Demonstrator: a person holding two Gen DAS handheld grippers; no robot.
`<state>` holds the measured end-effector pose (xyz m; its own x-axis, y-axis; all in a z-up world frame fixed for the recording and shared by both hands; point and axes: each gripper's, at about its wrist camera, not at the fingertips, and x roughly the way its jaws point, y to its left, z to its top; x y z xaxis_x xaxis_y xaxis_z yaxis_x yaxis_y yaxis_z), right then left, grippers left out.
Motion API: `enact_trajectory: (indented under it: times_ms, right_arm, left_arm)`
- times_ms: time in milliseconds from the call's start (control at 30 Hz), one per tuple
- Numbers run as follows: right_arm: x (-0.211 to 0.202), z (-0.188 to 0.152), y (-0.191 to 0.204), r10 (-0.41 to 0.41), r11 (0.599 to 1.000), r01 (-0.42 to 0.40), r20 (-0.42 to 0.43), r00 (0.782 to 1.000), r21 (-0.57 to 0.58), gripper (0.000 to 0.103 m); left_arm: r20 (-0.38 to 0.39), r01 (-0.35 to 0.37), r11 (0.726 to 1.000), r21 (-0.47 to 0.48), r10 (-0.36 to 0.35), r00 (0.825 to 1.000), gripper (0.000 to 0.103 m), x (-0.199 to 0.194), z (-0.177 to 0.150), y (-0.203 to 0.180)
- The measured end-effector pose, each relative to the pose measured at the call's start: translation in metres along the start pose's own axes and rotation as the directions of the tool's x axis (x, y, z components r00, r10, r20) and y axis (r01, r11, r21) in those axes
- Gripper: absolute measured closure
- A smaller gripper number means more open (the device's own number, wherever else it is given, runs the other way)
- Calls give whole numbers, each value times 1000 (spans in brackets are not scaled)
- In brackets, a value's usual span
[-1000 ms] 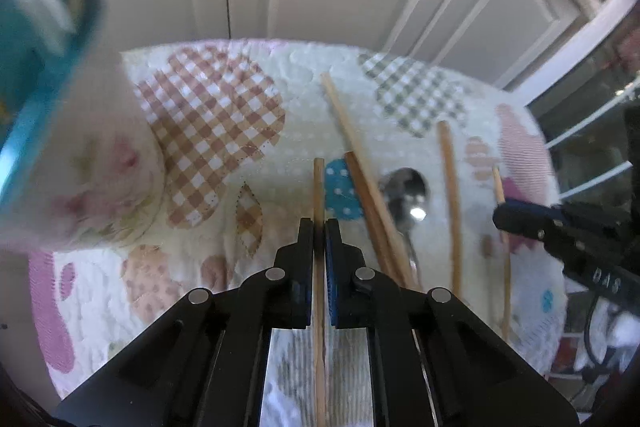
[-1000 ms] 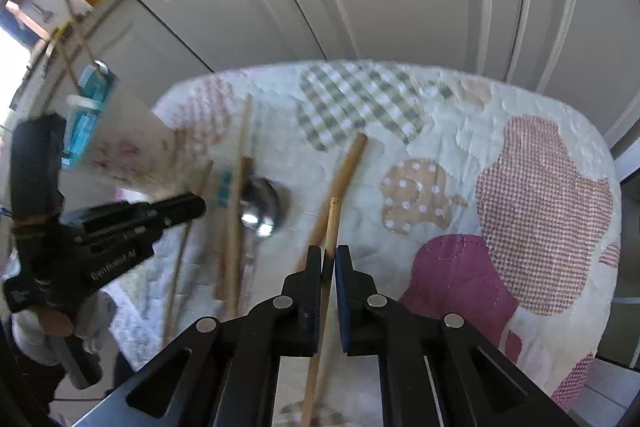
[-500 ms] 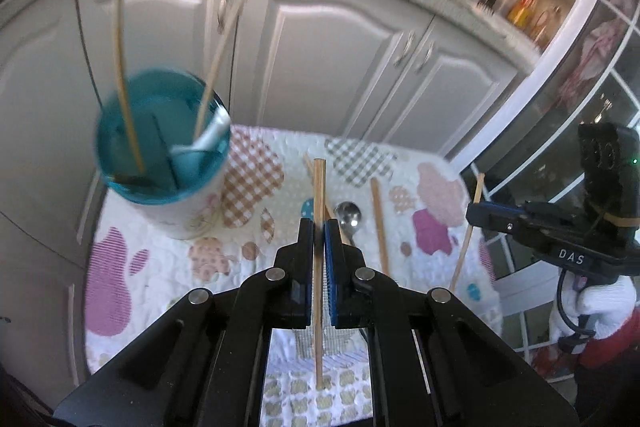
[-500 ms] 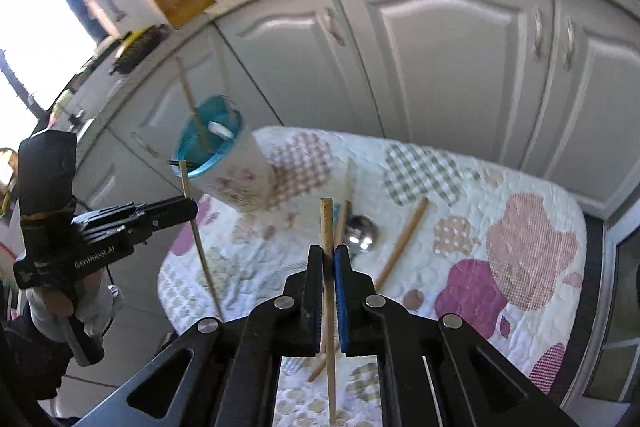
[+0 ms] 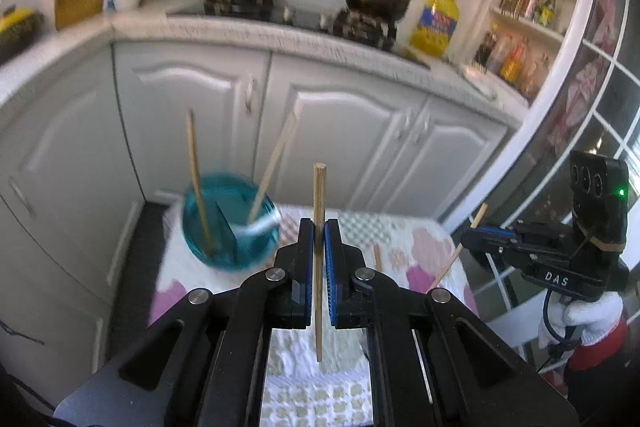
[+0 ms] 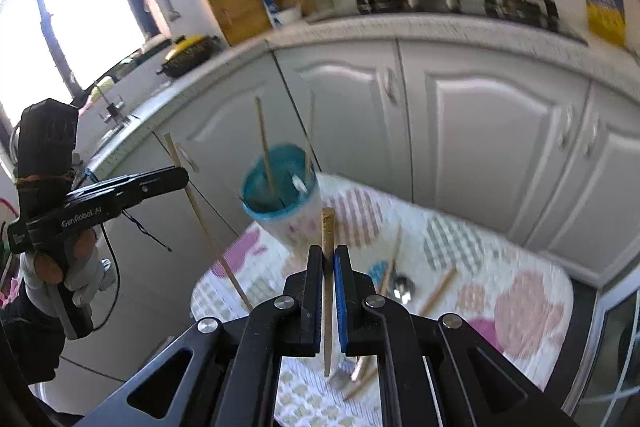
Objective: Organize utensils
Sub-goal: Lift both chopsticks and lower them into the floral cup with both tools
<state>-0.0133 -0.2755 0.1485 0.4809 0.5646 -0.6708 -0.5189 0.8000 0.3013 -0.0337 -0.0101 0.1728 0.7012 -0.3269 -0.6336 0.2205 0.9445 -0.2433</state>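
Wooden chopsticks sit clamped upright in both my grippers: one in my left gripper (image 5: 316,247), one in my right gripper (image 6: 329,267); ahead and below stands the teal-rimmed utensil cup (image 6: 280,187), already holding two sticks and a white spoon; more chopsticks and a metal spoon (image 6: 400,287) lie on the patchwork cloth (image 6: 520,307), still unsorted.

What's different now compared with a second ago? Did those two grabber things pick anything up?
Both have lifted away from the quilted table. The left gripper and right gripper each stay shut on a chopstick, now carried in the air near the blue-rimmed cup. The cup, its contents, the spoon and the loose chopsticks stayed put.
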Motion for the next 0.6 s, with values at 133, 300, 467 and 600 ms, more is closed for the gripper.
enact_trajectory:
  times_ms: [133, 300, 467, 600]
  right_arm:
    - [-5, 27, 19, 25, 999, -23, 42, 999, -45, 98]
    - [-1, 63, 40, 44, 996, -38, 76, 996, -81, 98]
    - [6, 100, 56, 44, 994, -33, 114, 993, -101, 98]
    - [17, 126, 64, 46, 994, -31, 143, 989, -103, 98]
  left_arm:
    - [66, -30, 1000, 0, 30, 997, 99, -17, 22, 7]
    - [123, -81, 996, -24, 83, 989, 99, -23, 48, 21]
    - [160, -141, 989, -46, 147, 976, 99, -15, 66, 35]
    - [190, -214, 976, -47, 219, 957, 99, -1, 74, 45]
